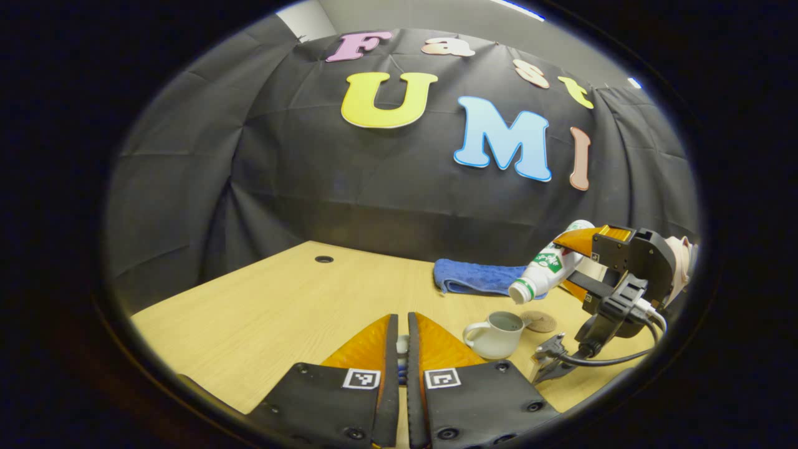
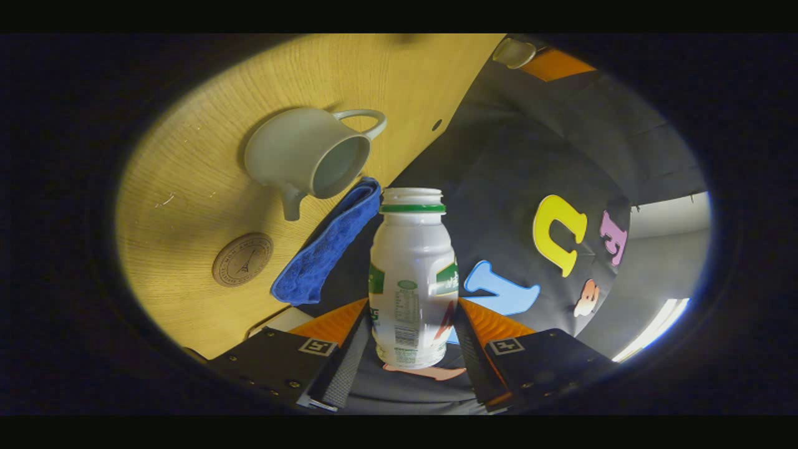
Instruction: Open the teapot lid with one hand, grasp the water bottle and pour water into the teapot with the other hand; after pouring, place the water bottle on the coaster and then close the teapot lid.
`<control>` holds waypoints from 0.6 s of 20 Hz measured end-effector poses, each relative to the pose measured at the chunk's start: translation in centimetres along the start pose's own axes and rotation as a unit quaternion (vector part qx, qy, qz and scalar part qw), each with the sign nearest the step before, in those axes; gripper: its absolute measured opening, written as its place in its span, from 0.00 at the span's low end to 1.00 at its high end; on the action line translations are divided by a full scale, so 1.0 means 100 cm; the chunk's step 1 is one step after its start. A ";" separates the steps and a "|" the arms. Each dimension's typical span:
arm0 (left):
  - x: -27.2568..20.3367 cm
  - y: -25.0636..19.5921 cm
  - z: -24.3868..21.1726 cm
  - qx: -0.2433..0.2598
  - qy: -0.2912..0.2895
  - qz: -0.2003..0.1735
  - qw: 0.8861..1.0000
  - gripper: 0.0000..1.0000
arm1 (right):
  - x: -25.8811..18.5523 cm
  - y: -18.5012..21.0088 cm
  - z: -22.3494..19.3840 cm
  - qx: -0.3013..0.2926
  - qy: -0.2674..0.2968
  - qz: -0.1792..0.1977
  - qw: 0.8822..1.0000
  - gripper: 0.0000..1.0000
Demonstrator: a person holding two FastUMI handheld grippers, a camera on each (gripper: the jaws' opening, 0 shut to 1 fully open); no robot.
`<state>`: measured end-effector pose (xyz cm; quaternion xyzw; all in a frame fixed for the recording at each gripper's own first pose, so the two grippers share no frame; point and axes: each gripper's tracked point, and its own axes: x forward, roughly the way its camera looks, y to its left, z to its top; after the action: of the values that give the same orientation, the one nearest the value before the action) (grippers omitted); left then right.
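- Right gripper [image 2: 411, 324] clamps the water bottle [image 2: 413, 274], tipped mouth-down above the open teapot [image 1: 497, 333] on the tabletop [image 1: 280, 299].
- Left gripper [image 1: 402, 340] is nearly closed on what looks like the small lid; hold it clear.
- Centre the mouth over the opening and tilt gradually.
- The coaster [image 2: 242, 259] lies just beside the teapot.

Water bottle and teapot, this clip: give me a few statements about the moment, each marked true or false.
1. The right gripper is shut on the water bottle. True.
2. The bottle stands on the coaster. False: it is held tilted above the teapot; the coaster is bare.
3. The teapot's top is uncovered. True.
4. The blue cloth lies inside the teapot. False: it lies on the table behind it.
5. The bottle is capped. False: its mouth is open.
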<state>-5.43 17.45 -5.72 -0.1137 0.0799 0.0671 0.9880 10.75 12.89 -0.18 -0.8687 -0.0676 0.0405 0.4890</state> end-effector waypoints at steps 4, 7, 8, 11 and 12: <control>0.000 0.000 0.000 0.001 -0.001 -0.002 1.000 0.16 | -0.001 0.000 0.003 -0.012 -0.005 -0.003 1.000 0.73; 0.000 0.000 0.001 0.002 -0.001 -0.002 1.000 0.15 | -0.002 0.004 0.002 -0.001 -0.003 0.002 1.000 0.74; 0.000 0.000 0.001 0.003 -0.002 -0.002 1.000 0.16 | -0.002 0.008 0.001 0.009 0.000 0.007 1.000 0.74; 0.000 0.000 0.001 0.003 -0.003 -0.002 1.000 0.16 | -0.004 0.022 -0.002 0.056 0.008 0.028 0.998 0.73; 0.000 0.000 0.001 0.003 -0.004 -0.002 1.000 0.12 | -0.007 0.028 -0.004 0.080 0.014 0.036 0.996 0.73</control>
<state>-5.44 17.46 -5.57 -0.1102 0.0763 0.0652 0.9888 10.36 11.01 -2.33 -0.8294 -0.0260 0.0516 0.5557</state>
